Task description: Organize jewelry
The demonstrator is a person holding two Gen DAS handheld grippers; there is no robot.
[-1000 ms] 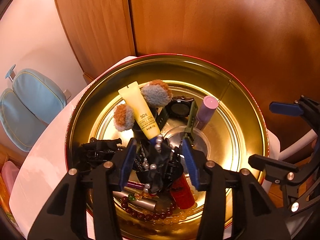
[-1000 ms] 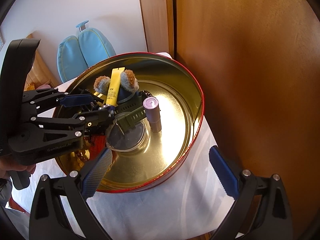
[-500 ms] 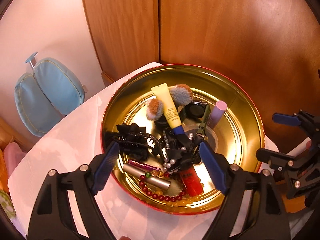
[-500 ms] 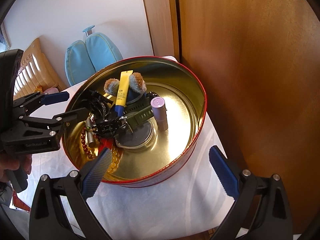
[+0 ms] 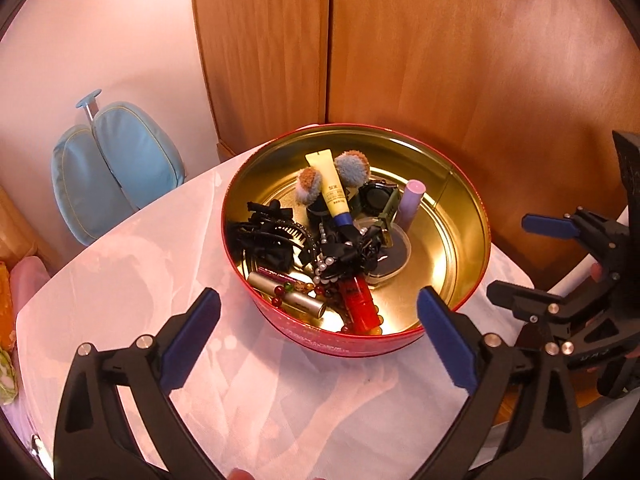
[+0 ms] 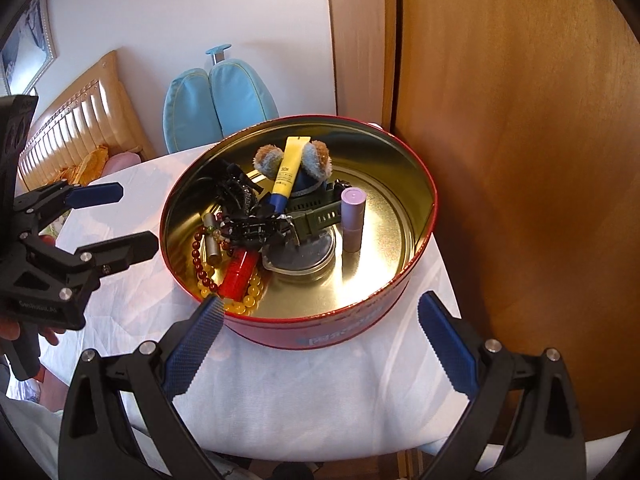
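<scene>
Here, left gripper [image 5: 318,322] with jaws just spread wide and empty, above the table's [image 5: 120,280] near edge, right gripper [image 6: 318,332] likewise agape and empty, black pearl-studded hair clip [image 5: 344,250] lying mid-tin, round red tin [image 6: 340,328] near the table's far edge, bead bracelet [image 6: 206,276] against its near wall.

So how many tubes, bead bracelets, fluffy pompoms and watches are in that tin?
Tubes: 4 (yellow, lilac, red, silver)
Bead bracelets: 2 (dark red, yellow)
Fluffy pompoms: 2
Watches: 1
Total: 9
</scene>
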